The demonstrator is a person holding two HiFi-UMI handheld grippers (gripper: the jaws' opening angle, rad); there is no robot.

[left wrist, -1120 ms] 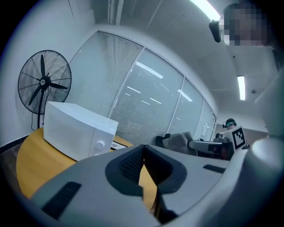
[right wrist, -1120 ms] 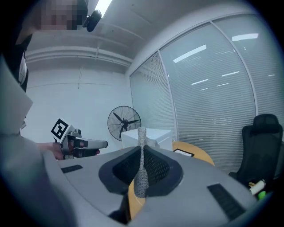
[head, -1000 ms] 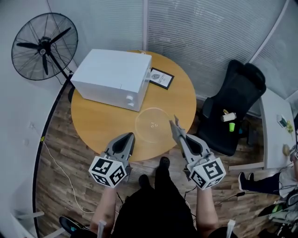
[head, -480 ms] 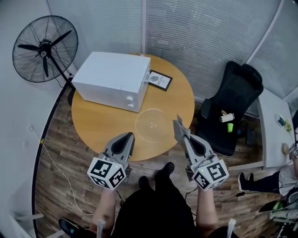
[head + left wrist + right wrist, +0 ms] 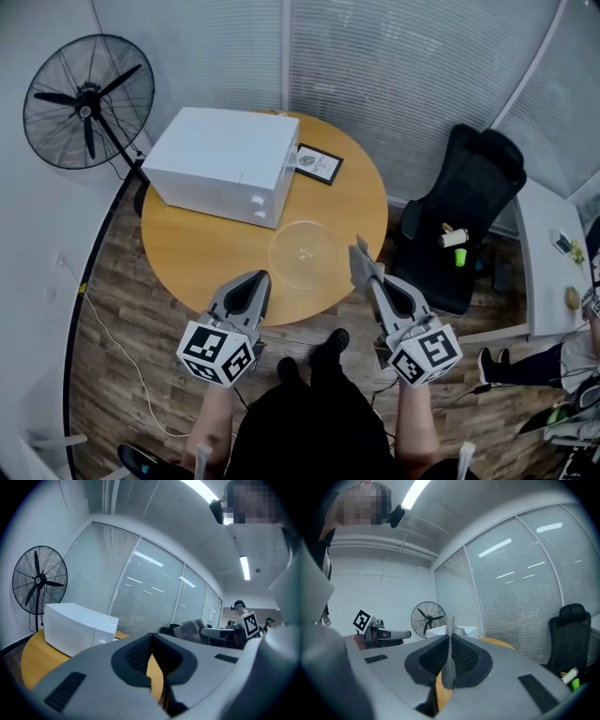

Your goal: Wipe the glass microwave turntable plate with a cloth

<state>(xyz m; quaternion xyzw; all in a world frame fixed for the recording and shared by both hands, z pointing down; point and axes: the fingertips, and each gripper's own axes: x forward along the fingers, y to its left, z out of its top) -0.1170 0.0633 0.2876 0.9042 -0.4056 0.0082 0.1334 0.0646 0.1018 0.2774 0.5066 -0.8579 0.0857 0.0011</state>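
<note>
The clear glass turntable plate (image 5: 305, 253) lies flat on the round wooden table (image 5: 206, 248), in front of a white microwave (image 5: 225, 164). My right gripper (image 5: 355, 251) hovers at the plate's right rim, shut on a grey cloth (image 5: 449, 634) that sticks up from between its jaws. The left gripper (image 5: 260, 276) hangs over the table's near edge, left of the plate, shut with nothing in it (image 5: 151, 656). In the left gripper view the cloth (image 5: 199, 626) shows at the right gripper's tip.
A small framed card (image 5: 319, 164) lies right of the microwave. A standing fan (image 5: 89, 98) is at the far left and a black office chair (image 5: 478, 206) at the right of the table. A cable (image 5: 122, 347) runs across the wooden floor.
Both grippers have shifted only slightly, the right one a little further right of the plate. The cloth stays pinched and the plate has not moved.
</note>
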